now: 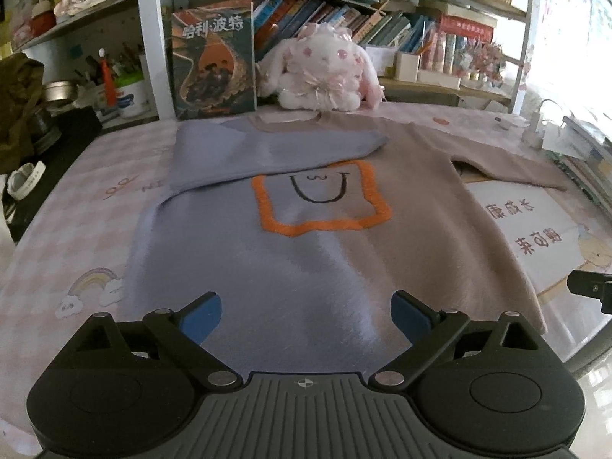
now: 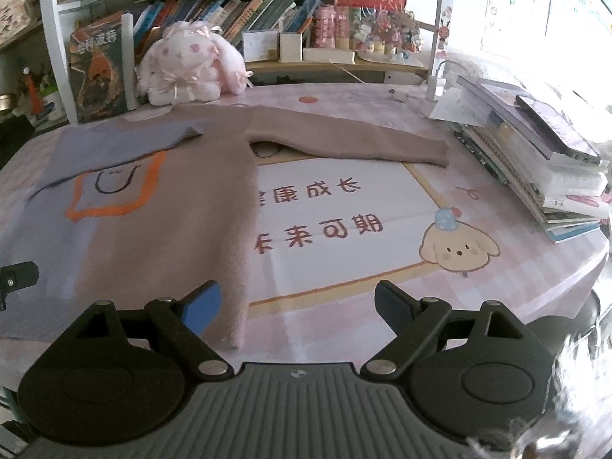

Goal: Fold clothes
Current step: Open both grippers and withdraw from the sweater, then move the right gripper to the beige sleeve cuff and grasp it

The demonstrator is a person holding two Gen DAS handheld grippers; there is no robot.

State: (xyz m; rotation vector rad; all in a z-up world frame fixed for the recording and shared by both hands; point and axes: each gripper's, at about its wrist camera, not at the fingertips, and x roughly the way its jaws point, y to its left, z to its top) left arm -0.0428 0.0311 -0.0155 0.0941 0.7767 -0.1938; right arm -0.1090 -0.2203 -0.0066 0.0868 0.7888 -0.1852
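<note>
Sweater point(image 1: 306, 229) flat on tabletop point(image 2: 382, 122), blue sleeve already folded across chest; unfolded sleeve point(image 2: 344, 141) stretching rightward, nearer right claw point(image 2: 296, 306). Both claws wide, empty; left claw point(image 1: 306, 315) over hem.

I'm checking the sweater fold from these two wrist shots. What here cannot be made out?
- Sweater near hem: left wrist view, hidden under the left gripper.
- Sweater's far left edge: right wrist view, cut off by the frame.
- Drawing under the brown sleeve: both views, mostly covered by the sleeve.
- Print beneath the folded blue sleeve: both views, top of the orange frame covered.
- Window side: both views, washed out by glare.
</note>
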